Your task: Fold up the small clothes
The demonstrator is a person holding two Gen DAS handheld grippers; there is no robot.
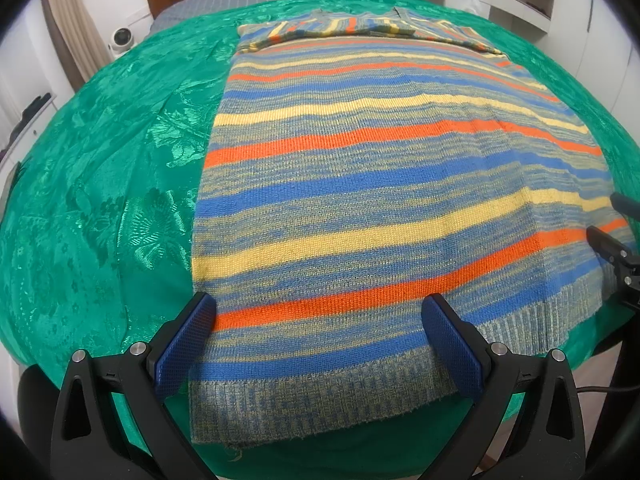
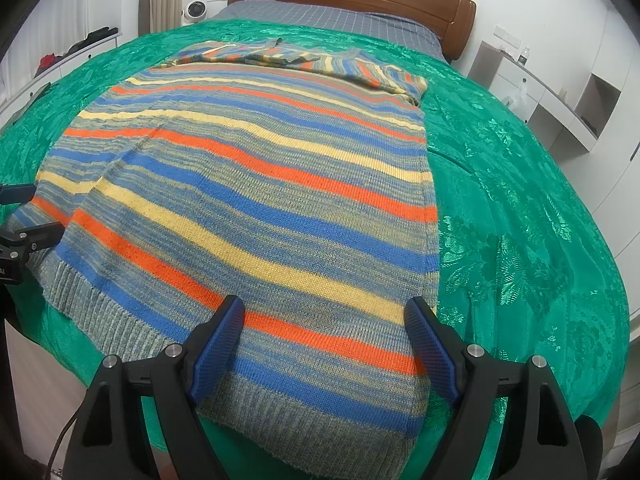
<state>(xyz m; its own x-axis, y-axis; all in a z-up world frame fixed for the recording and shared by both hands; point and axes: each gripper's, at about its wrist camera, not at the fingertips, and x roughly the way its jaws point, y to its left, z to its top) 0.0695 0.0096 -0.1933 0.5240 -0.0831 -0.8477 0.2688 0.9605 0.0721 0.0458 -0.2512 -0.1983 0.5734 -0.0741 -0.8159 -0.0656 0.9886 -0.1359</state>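
On the green bedspread (image 1: 100,200), I held both grippers' fingers spread over the striped sweater's (image 1: 360,184) hem, probably best pinched evenly at both corners.

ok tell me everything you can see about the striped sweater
The striped sweater is a knit with orange, yellow and blue bands over a mottled grey-blue, with a ribbed hem. It lies flat on the green bedspread, sleeves folded across the far end, hem at the near edge. Both grippers' open fingers straddle the hem corners.
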